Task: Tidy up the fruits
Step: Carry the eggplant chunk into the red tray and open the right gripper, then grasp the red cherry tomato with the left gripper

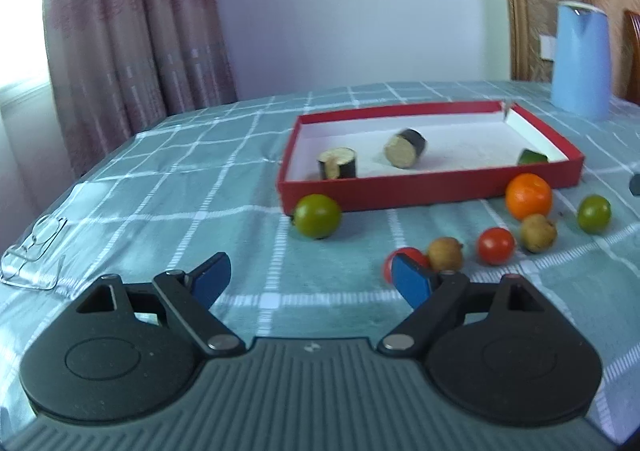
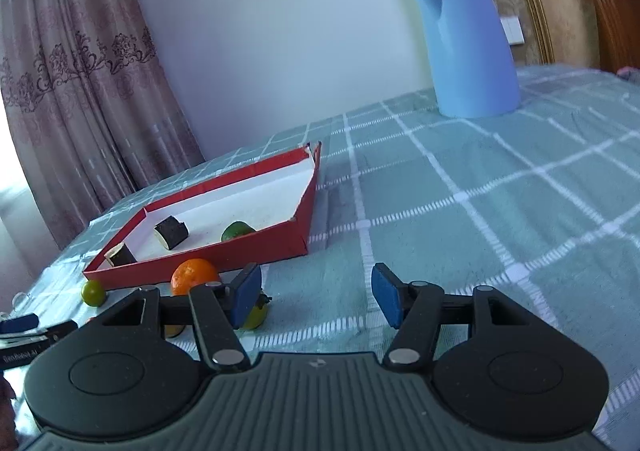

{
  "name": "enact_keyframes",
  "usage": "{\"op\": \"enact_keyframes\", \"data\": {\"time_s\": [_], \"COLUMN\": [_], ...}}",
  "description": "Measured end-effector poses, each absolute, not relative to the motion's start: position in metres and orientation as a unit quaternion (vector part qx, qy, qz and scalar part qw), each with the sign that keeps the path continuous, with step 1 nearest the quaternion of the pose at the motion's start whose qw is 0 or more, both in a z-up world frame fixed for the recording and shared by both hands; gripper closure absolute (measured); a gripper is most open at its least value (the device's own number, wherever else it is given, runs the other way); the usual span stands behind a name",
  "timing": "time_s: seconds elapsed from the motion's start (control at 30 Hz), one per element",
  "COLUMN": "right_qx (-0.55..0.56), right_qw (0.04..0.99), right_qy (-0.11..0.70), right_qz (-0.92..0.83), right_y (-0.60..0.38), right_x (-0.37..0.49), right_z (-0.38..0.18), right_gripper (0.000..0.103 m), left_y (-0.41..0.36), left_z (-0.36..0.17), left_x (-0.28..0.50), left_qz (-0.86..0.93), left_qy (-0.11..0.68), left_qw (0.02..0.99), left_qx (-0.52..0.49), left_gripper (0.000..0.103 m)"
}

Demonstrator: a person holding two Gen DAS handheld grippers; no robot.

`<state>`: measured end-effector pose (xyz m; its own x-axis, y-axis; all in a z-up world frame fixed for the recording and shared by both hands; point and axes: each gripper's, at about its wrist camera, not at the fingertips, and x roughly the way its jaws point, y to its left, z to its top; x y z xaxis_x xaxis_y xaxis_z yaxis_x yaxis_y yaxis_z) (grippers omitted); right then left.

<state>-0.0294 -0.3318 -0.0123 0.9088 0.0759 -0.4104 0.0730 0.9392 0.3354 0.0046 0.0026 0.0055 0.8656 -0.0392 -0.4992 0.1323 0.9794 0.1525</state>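
A red tray [image 1: 432,196] with a white floor holds two dark-skinned cut pieces [image 1: 337,168] [image 1: 405,148] and a green lime [image 1: 532,157]. Loose on the cloth in front lie a green fruit [image 1: 318,216], an orange [image 1: 528,196], a second green fruit [image 1: 594,213], two brown fruits [image 1: 538,233] [image 1: 445,253] and a red tomato [image 1: 495,246]. My left gripper [image 1: 312,275] stands open and holds nothing; another red fruit [image 1: 406,256] peeks from behind its right finger. My right gripper [image 2: 316,293] is open over bare cloth, right of the orange [image 2: 194,275] and the tray [image 2: 224,255].
A tall blue kettle [image 2: 468,43] stands behind the tray to the right. A clear plastic piece [image 1: 32,251] lies near the table's left edge. The checked teal tablecloth [image 2: 480,211] stretches to the right. A wooden chair back [image 2: 608,11] rises at the far right.
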Motion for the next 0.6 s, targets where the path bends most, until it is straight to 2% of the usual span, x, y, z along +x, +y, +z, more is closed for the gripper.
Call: {"op": "enact_keyframes", "data": {"time_s": [0.4,0.5,0.6], "right_qx": [0.223,0.225,0.223], "right_qw": [0.955,0.954,0.954], "right_qy": [0.197,0.197,0.198], "right_qz": [0.014,0.016,0.018], "right_y": [-0.344,-0.345,-0.345], "right_x": [-0.035,-0.034,-0.034], "right_z": [-0.015,-0.015,-0.015], "right_gripper": [0.039,0.039,0.039], "left_y": [-0.027,-0.032,-0.032], "left_z": [-0.002,-0.004,-0.005], "left_x": [0.026,0.033,0.038], "left_qz": [-0.065,-0.06,-0.067], "left_qy": [0.286,0.296,0.303], "left_qw": [0.949,0.946,0.944], "left_qx": [0.118,0.12,0.11], "left_gripper": [0.012,0.016,0.026]}}
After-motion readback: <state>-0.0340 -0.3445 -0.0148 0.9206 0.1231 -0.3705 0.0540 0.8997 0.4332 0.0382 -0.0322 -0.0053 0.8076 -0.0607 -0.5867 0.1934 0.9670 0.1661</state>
